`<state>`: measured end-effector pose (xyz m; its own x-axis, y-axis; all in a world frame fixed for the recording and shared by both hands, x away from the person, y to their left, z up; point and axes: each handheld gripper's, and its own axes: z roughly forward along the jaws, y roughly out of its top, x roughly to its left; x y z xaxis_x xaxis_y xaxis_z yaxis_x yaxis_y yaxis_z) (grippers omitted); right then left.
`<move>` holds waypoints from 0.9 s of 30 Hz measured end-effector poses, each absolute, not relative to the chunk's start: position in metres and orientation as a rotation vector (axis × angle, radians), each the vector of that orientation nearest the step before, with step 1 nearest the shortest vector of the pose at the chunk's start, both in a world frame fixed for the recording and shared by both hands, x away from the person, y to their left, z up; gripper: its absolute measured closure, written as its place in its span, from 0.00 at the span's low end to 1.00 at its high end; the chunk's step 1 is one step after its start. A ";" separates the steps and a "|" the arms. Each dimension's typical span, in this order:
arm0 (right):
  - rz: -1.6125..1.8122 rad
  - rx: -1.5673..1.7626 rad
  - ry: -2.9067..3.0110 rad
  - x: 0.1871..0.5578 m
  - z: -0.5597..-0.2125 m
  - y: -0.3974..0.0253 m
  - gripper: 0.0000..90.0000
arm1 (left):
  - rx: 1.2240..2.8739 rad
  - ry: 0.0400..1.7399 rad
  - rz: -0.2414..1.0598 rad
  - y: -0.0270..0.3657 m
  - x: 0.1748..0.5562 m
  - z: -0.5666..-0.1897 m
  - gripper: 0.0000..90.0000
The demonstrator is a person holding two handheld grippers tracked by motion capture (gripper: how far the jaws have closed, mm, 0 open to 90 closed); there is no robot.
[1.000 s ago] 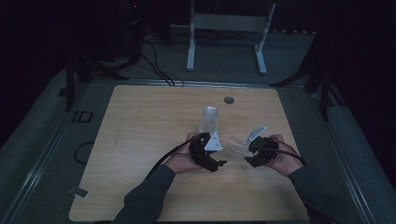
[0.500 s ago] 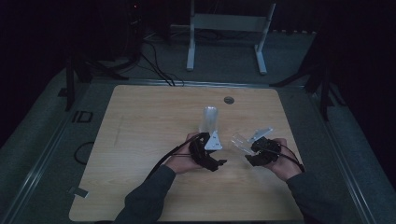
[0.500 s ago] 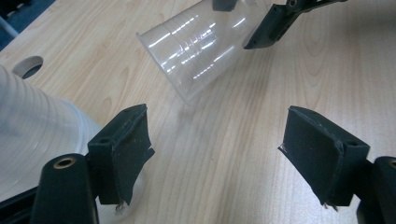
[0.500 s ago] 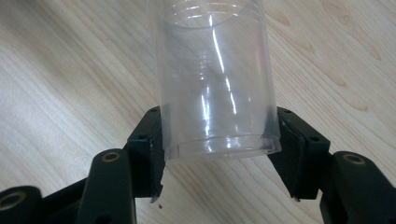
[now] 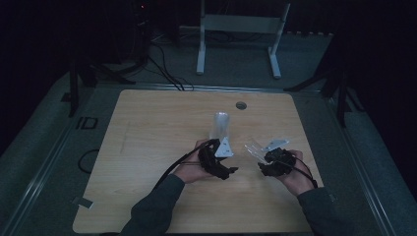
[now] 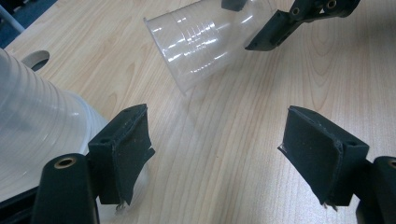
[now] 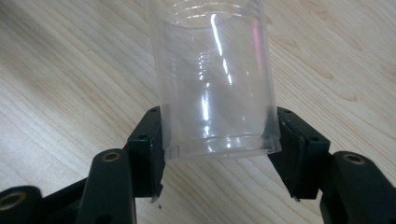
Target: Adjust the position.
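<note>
A stack of clear plastic cups stands mid-table, and its ribbed side shows close at the left in the left gripper view. My left gripper sits just in front of the stack with its jaws wide open and only bare wood between them. My right gripper is shut on a single clear cup. That cup is tilted, with its mouth pointing away from the jaws. The jaws pinch it near its base. The held cup hangs just above the table ahead of the left gripper.
The wooden table has a round cable hole near its far edge. A metal stand and cables lie on the floor behind it. The room around the table is dark.
The right hand has drifted slightly toward the near edge with the cup still held. The left gripper and the stack have barely moved.
</note>
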<state>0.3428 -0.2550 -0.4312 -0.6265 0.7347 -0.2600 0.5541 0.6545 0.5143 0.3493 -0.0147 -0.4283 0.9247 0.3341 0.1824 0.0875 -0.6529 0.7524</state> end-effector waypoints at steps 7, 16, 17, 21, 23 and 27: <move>0.604 1.083 2.368 0.340 -0.438 -0.259 0.46 | 2.267 0.299 0.392 -0.015 0.349 -0.429 0.26; 0.683 1.128 2.288 0.338 -0.438 -0.264 0.46 | 2.266 0.316 0.394 -0.015 0.350 -0.429 0.26; 0.690 1.130 2.281 0.337 -0.438 -0.264 0.46 | 2.265 0.317 0.395 -0.015 0.350 -0.429 0.26; 0.692 1.142 2.237 0.336 -0.440 -0.263 0.46 | 2.257 0.337 0.406 -0.016 0.351 -0.428 0.26; 0.691 1.146 2.216 0.335 -0.442 -0.261 0.46 | 2.254 0.345 0.406 -0.015 0.351 -0.427 0.26; 0.713 1.151 2.183 0.333 -0.441 -0.259 0.46 | 2.243 0.361 0.412 -0.014 0.352 -0.426 0.26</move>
<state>0.3330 -0.2595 -0.4414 -0.4707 0.8512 -0.2322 0.5500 0.4889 0.6771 0.3521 -0.0135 -0.4259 0.9060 0.3858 0.1742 0.1218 -0.6318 0.7655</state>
